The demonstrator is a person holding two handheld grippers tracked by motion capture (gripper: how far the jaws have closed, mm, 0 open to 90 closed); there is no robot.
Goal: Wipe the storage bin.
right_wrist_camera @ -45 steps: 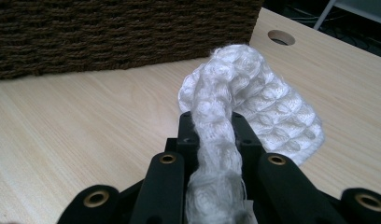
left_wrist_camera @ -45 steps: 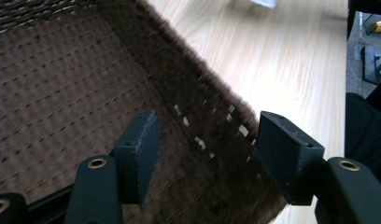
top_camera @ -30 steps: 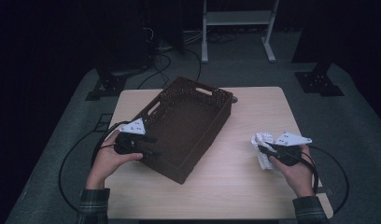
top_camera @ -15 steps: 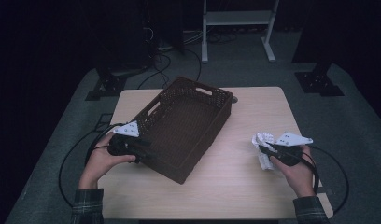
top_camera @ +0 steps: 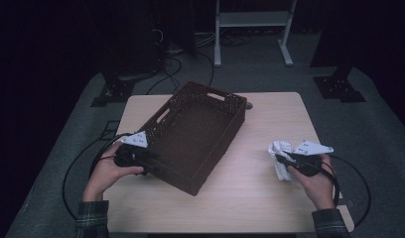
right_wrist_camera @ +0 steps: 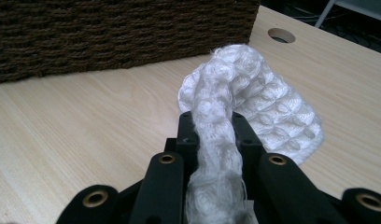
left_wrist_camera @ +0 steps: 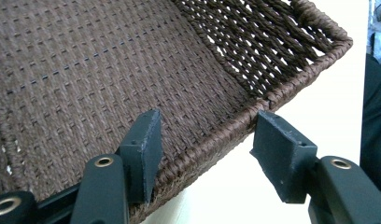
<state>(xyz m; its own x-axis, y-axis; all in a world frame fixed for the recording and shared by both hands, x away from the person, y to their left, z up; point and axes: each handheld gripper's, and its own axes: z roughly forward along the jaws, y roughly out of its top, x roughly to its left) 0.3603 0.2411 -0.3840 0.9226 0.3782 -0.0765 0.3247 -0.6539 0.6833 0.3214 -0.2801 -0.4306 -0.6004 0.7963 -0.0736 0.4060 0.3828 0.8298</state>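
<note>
The left tool (top_camera: 150, 165) has slid back along the wicker basket's (top_camera: 200, 134) near rim, its jaws closing slightly yet apart, straddling that rim. The right tool (top_camera: 284, 159) is clamped on a white knitted cloth (top_camera: 281, 157) above the worktop (top_camera: 250, 198), the basket lying to its left.

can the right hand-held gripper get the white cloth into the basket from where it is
Probably yes: the right hand-held gripper grips the cloth, the table between looks bare, and the basket is open-topped.
</note>
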